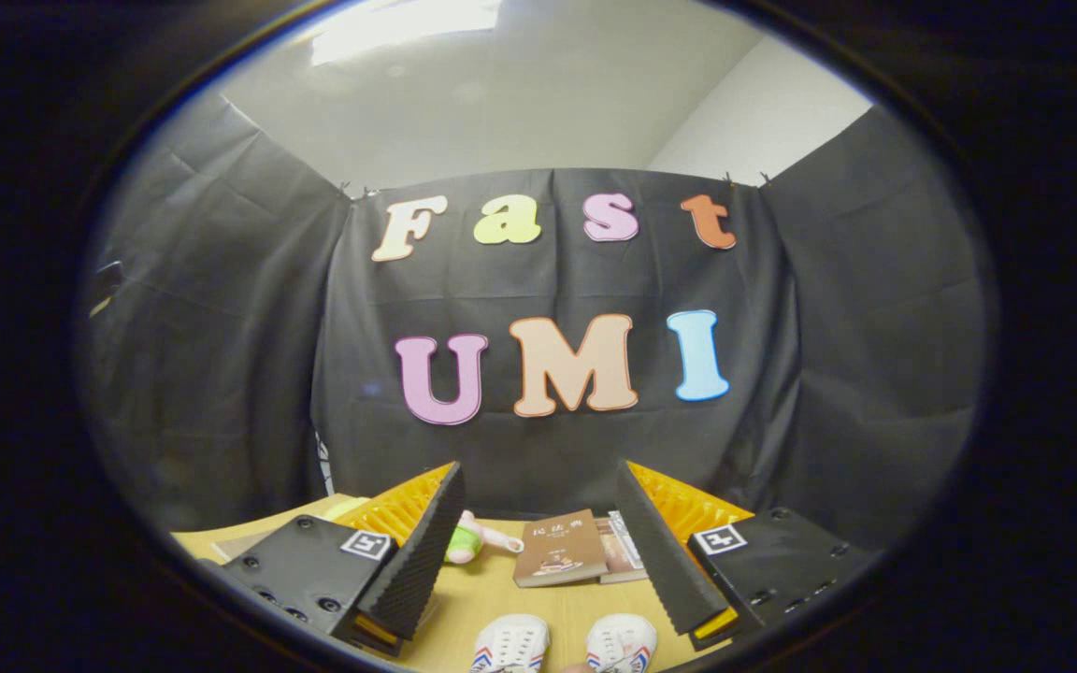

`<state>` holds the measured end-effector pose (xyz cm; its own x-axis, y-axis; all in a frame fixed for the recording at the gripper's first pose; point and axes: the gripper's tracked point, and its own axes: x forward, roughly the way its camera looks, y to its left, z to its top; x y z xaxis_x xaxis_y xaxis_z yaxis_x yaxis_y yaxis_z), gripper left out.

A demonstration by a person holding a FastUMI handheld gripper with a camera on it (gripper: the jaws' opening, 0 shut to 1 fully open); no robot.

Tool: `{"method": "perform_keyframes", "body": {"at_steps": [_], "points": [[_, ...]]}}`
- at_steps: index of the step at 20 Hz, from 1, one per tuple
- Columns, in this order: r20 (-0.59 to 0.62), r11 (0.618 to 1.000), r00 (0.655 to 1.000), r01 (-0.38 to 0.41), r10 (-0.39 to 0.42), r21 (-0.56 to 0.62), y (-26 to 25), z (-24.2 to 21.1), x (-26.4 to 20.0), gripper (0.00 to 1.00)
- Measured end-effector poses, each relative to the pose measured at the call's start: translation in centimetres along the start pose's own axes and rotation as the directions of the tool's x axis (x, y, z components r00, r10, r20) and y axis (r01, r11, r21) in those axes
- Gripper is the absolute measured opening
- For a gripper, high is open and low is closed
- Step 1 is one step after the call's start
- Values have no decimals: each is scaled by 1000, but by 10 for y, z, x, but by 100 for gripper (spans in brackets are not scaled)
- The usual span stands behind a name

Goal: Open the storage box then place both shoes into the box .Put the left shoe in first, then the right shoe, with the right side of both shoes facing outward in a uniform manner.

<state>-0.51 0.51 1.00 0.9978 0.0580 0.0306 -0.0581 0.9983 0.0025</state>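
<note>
- The gripper is hovering above the pale wooden worktop, its two ridged fingers spreading wide apart and gripping nothing.
- Two white canvas lace-up shoes with red-and-blue side stripes are lying between the fingers, toward six o'clock: the left-hand shoe and the right-hand shoe, side by side, near each other, toes pointing toward the gripper as far as can be told; only the front parts are showing.
- Which is the left-foot shoe cannot be told from here.
- The storage box is not being sighted yet.
- Beyond the shoes, at twelve o'clock from them, a brown paperback book is lying flat, with a second, paler book touching it at three o'clock.
- At ten o'clock of the brown book, a small soft toy in green and pink is resting just ahead of the left finger.
- Handling judgement: canvas uppers are looking soft and collapsible, soles stiffer and rubbery; each shoe is likely light.
- Best hold seems to be pinching across the heel collar or the sidewall above the sole, avoiding loose laces that could slip.
</note>
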Motion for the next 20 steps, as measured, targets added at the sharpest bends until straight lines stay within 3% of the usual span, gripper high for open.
{"method": "perform_keyframes", "body": {"at_steps": [8, 11, 15, 20], "points": [[-22, 1000, 1000, -7, 8, 14, 0, -9, 5, 100], [-74, 992, 994, -70, 78, 107, 18, -29, 6, 100], [-139, 958, 981, -90, 132, 272, 35, -56, 4, 100], [-243, 884, 942, -102, 234, 456, 67, -101, -1, 100]]}}
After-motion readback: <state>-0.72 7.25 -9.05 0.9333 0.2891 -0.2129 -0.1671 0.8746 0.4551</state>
